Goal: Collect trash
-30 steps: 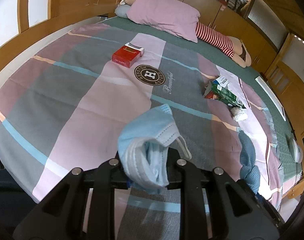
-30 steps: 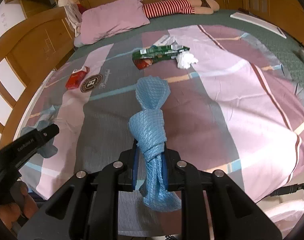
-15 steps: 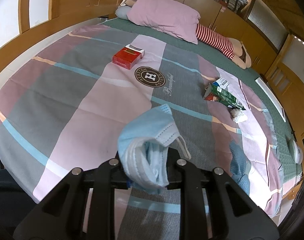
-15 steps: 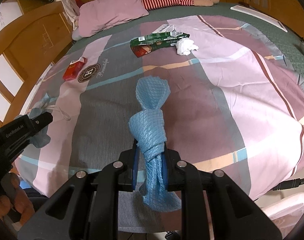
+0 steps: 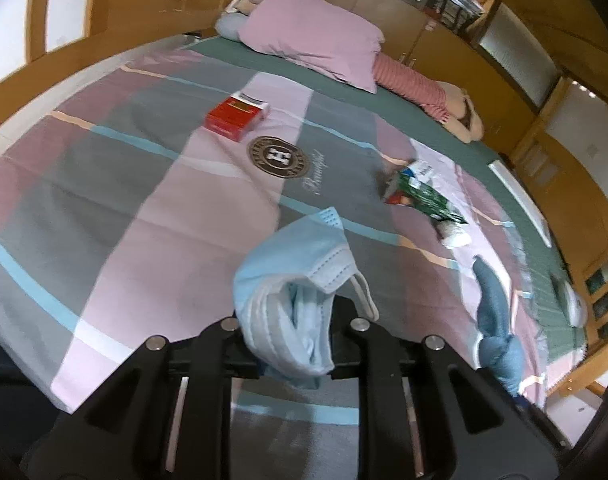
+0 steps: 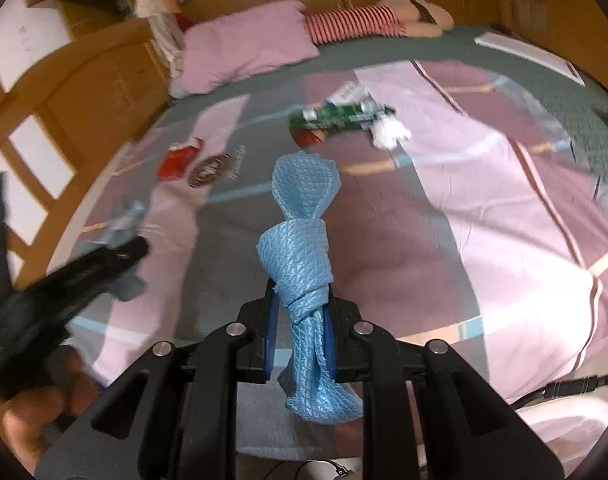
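Note:
A pale blue face mask hangs crumpled between the pads of my left gripper, whose jaws are closing on it. My right gripper is shut on a knotted blue cloth that stands up above the bed. On the bed cover lie a red cigarette box, a green packet and a white tissue wad. In the right wrist view the box, the packet and the wad sit farther up the bed. The left gripper shows blurred at that view's left.
A checked bed cover spans both views. A pink pillow and a striped soft toy lie at the head. Wooden bed frame and cupboards surround the bed. A person's hand holds the left gripper's handle.
The right gripper has lifted with the blue cloth, and its view is now blurred. In that view the left gripper has shifted up and right. The left view barely moved.

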Tool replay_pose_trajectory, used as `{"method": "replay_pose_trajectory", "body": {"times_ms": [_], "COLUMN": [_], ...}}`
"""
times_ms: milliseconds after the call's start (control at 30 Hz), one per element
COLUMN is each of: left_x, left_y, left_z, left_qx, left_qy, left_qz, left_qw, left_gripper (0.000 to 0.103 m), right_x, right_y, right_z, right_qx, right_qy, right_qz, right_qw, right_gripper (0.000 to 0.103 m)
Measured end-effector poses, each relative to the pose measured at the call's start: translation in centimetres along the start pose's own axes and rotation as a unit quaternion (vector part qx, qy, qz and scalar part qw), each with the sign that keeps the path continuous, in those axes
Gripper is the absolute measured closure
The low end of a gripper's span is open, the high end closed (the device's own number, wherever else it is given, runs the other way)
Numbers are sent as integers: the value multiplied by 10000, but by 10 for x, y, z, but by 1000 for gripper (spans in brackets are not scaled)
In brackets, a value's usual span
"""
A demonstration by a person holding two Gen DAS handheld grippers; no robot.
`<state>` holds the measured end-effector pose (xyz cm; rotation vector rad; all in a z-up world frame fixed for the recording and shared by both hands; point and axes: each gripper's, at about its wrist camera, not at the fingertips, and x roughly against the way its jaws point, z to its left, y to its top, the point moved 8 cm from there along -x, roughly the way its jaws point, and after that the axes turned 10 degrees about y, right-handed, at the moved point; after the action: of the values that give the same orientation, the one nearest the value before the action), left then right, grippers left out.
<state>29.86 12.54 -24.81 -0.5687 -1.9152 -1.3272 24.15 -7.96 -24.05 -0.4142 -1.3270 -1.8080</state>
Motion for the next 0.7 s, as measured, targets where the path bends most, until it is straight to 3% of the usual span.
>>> {"method": "replay_pose_trajectory", "body": {"times_ms": [133,333,467,567,600,667,700], "left_x": [4,12,15,19,21,22,22], "left_y": [-5,-9,-12,-14,-16,-18,-19], "left_z": [-11,-20,-25,-30,-32,-36,-37], "left_qx": [-109,-223,-322,-415,-434,-438,-431], "left_qy": [-411,-621,-672,-815,-902,-1048,-1118], "left_qz": [86,-3,-44,-81,-78,-40,-10], "left_qw": [9991,9978,9972,9958,9949,9935,9928], "left_gripper": [83,83,83,83,83,83,83], "right_x": [42,110,131,130,129,130,132], "right_y": [5,-8,-39,-76,-91,-106,-107], "right_z": [-1,-30,-44,-51,-53,-57,-58], "right_qx": [212,512,927,1129,1227,1380,1376], "right_qy": [268,275,223,426,396,269,216], "right_qz": [-113,-99,376,1111,1361,1499,1400], "right_qw": [9994,9983,9947,9865,9823,9786,9803], "right_gripper": [83,83,83,83,80,55,30]}}
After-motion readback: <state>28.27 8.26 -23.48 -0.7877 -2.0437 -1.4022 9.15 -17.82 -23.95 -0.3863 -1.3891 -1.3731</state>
